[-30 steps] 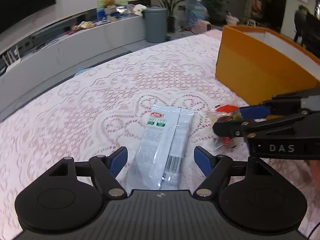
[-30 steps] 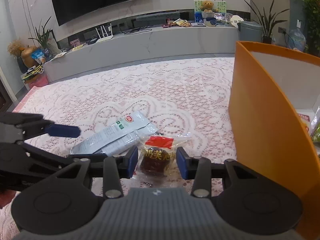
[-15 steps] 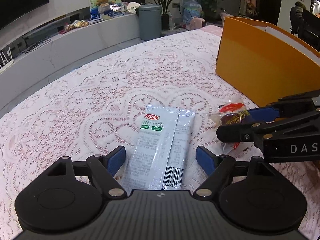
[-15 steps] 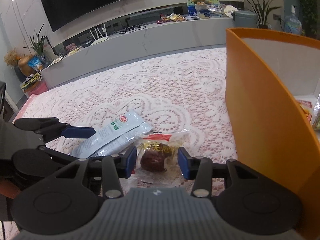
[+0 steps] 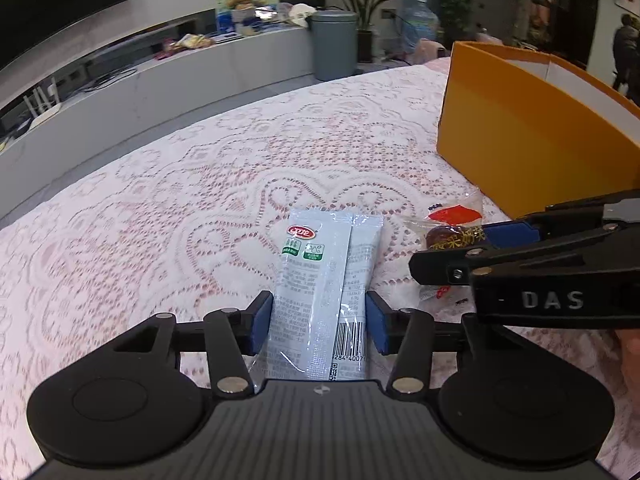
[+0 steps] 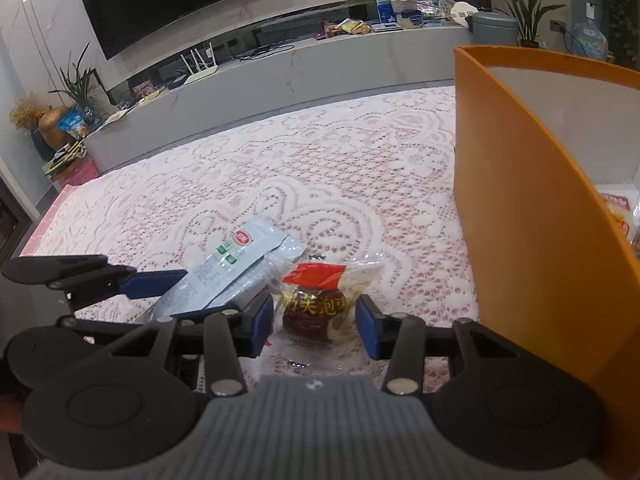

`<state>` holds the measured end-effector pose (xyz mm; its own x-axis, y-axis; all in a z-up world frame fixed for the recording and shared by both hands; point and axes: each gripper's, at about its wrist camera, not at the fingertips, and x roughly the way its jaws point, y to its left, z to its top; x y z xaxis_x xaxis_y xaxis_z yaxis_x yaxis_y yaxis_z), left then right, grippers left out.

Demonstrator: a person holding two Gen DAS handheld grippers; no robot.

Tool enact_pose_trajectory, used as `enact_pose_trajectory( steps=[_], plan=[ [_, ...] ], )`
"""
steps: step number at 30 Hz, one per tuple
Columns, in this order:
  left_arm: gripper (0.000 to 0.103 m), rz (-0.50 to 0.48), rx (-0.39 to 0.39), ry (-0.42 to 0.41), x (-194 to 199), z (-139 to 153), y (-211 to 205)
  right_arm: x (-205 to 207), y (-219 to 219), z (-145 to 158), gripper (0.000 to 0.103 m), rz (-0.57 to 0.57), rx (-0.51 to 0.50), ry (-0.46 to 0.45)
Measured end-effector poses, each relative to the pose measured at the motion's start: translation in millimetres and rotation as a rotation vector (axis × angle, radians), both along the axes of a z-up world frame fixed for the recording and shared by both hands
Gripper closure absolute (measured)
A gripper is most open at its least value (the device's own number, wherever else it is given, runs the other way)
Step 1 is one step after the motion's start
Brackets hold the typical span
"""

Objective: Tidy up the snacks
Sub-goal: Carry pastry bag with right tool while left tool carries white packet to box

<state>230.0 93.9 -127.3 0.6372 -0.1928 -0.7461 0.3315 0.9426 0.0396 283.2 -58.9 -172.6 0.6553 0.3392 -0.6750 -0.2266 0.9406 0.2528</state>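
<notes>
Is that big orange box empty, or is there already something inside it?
Not empty. In the right wrist view, colourful snack packets show inside the orange box, past its open top. How full it is cannot be told.

Left tongs (image 5: pixel 319 322): pitched downward, jaws just closing, blue pads (image 5: pixel 262 322) against both edges of a pale packet lying between them. Right tongs (image 6: pixel 315 326): likewise pitched downward, jaws partly closed, pads (image 6: pixel 366 326) flanking a clear wrapper (contact with it cannot be confirmed). Each tool appears in the other's view, side by side. A fingertip (image 5: pixel 630 350) shows behind the right tongs.
</notes>
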Motion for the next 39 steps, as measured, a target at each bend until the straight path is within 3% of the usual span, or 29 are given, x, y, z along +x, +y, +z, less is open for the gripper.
enact_pose_trajectory(
  steps=[4, 13, 19, 27, 39],
  plan=[
    [0.048, 0.083, -0.007, -0.004, -10.8, 11.8, 0.1, -3.8, -2.8, 5.4, 0.061, 0.005, 0.017, -0.012],
    [0.048, 0.266, -0.155, 0.003, -45.8, 47.6, 19.0, -16.4, -3.1, 19.5, 0.066, 0.028, 0.027, -0.038],
    [0.048, 0.358, -0.188, -0.034, -77.0, 77.0, 9.4, -38.4, -8.6, 37.5, 0.069, 0.066, 0.055, -0.076],
    [0.048, 0.375, -0.202, -0.063, -111.6, 97.9, -10.5, -74.9, -16.0, 61.9, 0.070, 0.124, 0.002, -0.103],
    [0.048, 0.279, -0.287, -0.128, -136.1, 138.9, -49.5, -117.2, -67.2, 114.8, 0.070, 0.116, -0.073, -0.186]
  ],
)
